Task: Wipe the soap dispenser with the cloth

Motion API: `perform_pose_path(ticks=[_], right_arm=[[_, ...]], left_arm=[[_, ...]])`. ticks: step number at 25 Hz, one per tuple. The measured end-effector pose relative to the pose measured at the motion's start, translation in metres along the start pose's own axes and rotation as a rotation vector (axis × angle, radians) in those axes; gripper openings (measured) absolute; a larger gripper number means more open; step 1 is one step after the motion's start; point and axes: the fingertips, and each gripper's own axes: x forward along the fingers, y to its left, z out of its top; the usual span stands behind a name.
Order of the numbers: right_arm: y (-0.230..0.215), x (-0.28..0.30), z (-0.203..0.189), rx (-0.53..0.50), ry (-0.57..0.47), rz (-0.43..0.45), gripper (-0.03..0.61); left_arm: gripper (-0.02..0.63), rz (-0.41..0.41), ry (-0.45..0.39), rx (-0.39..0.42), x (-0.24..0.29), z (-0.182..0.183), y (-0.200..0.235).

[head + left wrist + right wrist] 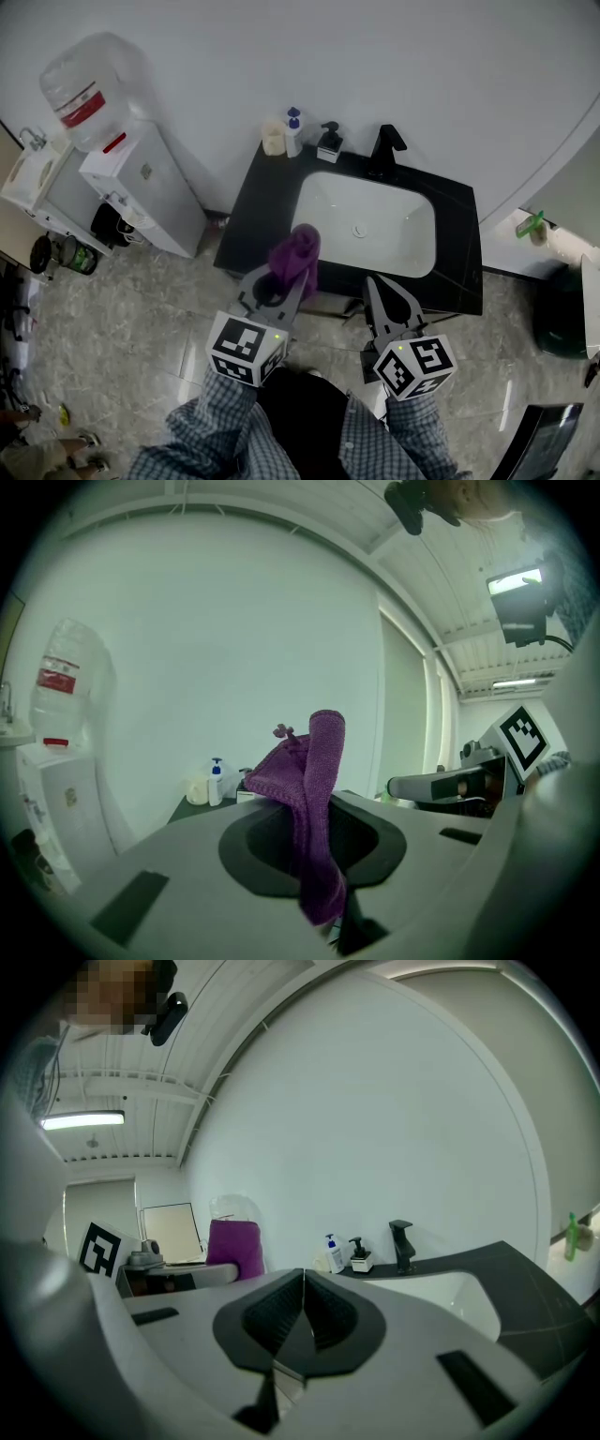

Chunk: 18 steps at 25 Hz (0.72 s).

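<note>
The soap dispenser (329, 142), a black pump on a white base, stands at the back of the black counter (251, 216), left of the black faucet (385, 150). It also shows in the right gripper view as the soap dispenser (359, 1255). My left gripper (300, 274) hangs over the counter's front left edge, shut on a purple cloth (295, 249) that sticks up between its jaws. In its own view the cloth (317, 789) hides the dispenser. My right gripper (376, 281) is shut and empty at the sink's front edge; its jaws (303, 1279) touch.
A blue-capped bottle (293, 131) and a cream cup (273, 138) stand just left of the dispenser. The white basin (364, 223) fills the counter's middle. A water cooler (142, 183) with its jug (89, 89) stands on the left. A green bottle (531, 225) and dark bin (565, 319) are on the right.
</note>
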Motion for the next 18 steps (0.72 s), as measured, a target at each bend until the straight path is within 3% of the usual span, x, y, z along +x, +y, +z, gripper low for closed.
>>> perform_pose_path(ticks=[9, 18], right_arm=[[-0.014, -0.012, 0.002, -0.002, -0.018, -0.020, 0.018], [-0.037, 0.033, 0.009, -0.006, -0.020, -0.050, 0.018]], left_arm=[[0.060, -0.012, -0.020, 0.023, 0.012, 0.007, -0.009], [0.060, -0.042, -0.018, 0.020, 0.058, 0.008, 0.026]])
